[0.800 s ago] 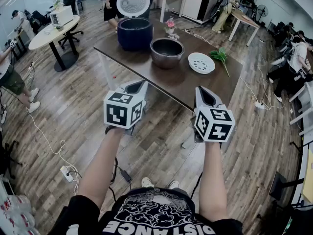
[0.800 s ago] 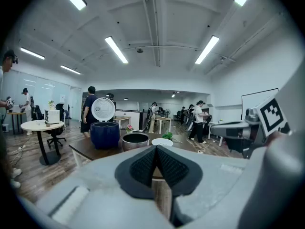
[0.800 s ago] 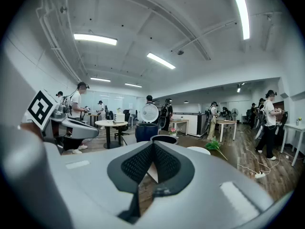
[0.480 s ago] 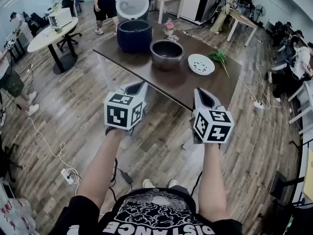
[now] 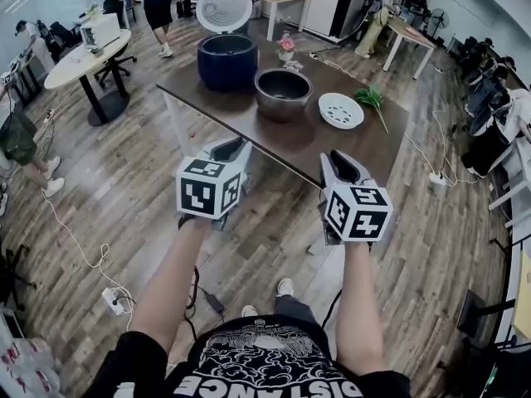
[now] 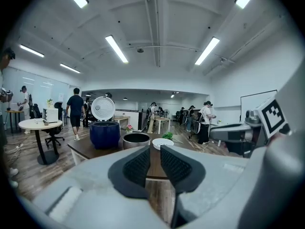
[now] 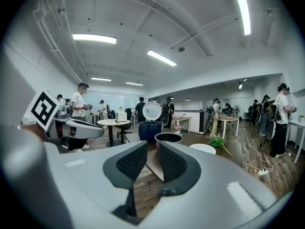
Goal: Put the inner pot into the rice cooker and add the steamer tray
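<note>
- Grippers: left gripper (image 5: 227, 149) and right gripper (image 5: 343, 164) are both empty, jaws a narrow gap apart, short of the table (image 5: 319, 154).
- Task items: inner pot (image 5: 283, 91) stands on the table just beside the rice cooker (image 5: 227, 60), lid (image 5: 224, 7) raised; steamer tray (image 5: 341, 109) lies near the pot's other side.
- Risk: jaws this narrow would likely butt the pot's rim, not straddle it; a one-sided grip could tip it.
- Views: only the head view shows the floor cable (image 5: 81, 237); only the gripper views show the jaw gaps.
</note>
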### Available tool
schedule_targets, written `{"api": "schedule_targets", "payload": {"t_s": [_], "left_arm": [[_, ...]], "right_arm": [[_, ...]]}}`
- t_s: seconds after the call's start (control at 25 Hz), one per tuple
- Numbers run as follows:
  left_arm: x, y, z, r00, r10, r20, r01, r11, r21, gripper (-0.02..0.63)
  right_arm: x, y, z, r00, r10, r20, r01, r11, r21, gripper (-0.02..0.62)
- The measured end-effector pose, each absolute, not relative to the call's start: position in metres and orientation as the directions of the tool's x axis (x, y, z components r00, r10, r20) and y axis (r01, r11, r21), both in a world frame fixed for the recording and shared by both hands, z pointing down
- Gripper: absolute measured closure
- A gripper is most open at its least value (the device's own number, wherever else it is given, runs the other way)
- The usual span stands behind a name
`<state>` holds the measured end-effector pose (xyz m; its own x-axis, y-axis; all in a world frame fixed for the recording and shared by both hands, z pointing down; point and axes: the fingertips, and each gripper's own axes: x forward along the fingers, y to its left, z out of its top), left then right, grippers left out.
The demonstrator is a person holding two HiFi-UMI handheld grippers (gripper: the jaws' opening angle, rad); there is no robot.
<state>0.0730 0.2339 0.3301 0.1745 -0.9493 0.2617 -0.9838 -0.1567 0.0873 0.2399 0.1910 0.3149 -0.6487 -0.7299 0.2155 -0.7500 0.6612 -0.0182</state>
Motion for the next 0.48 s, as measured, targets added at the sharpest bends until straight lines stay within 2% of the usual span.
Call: {"api": "schedule_targets", "payload": {"t_s": [0.48], "left_arm": [[0.067,0.209,0.332,0.156,-0.953,0.261,-0.986,-0.134,0.099,0.46]], "right_arm": [[0.233,0.168,0.326,-0.686,-0.692,0.223,-0.718,0.694,-0.055,0.412]]}}
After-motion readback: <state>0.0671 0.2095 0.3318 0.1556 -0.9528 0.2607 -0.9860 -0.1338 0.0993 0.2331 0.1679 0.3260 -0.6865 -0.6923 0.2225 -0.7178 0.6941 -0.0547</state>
